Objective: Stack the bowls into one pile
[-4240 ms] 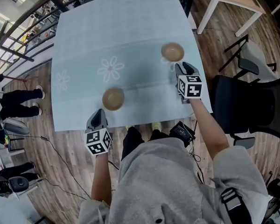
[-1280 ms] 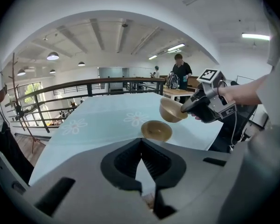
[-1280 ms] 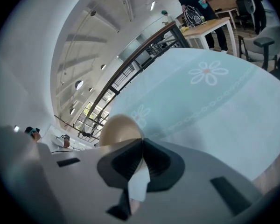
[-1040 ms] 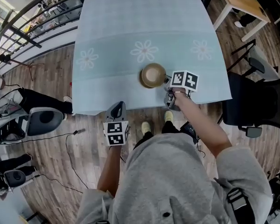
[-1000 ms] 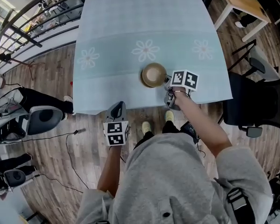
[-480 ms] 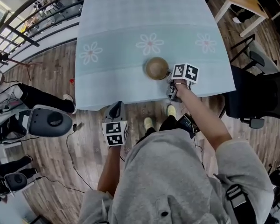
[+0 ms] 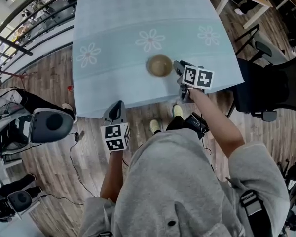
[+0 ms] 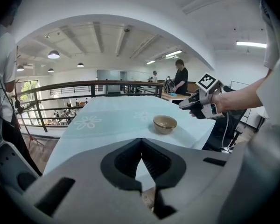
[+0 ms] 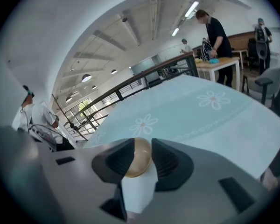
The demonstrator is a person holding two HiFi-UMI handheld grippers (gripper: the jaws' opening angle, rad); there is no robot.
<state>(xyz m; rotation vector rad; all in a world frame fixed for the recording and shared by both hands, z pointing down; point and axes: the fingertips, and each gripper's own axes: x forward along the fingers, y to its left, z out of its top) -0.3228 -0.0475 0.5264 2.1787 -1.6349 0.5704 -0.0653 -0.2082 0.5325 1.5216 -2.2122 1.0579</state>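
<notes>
Already nested, the two tan bowls [image 7: 159, 65] sit as one pile on the table [image 7: 138, 9], one inside the other with both rims showing in the left gripper view. The pile rests on the pale blue tablecloth [image 7: 103, 28], just to the near side of the middle daisy print [image 7: 150, 39] and towards the near right part of the table.

The right gripper [image 7: 179, 68] hangs just to the right of the pile, pointing at it and tilted downward. Its own view shows the jaws parted, with a clear gap between the pads. The curved side of the bowls fills the upper part of that gap, but the pads do not press on it. From the left gripper view this gripper is raised and apart from the bowls, gripping nothing.

The left gripper [image 8: 141, 155] is held off the near edge of the table, over the wooden floor [image 7: 49, 83], well apart from the pile and to its near left. Its jaws meet at the tips, closed with nothing between them, and it points across the table with the bowls ahead and to the right.

A black office chair [image 7: 259, 90] stands beside the right edge of the table.
</notes>
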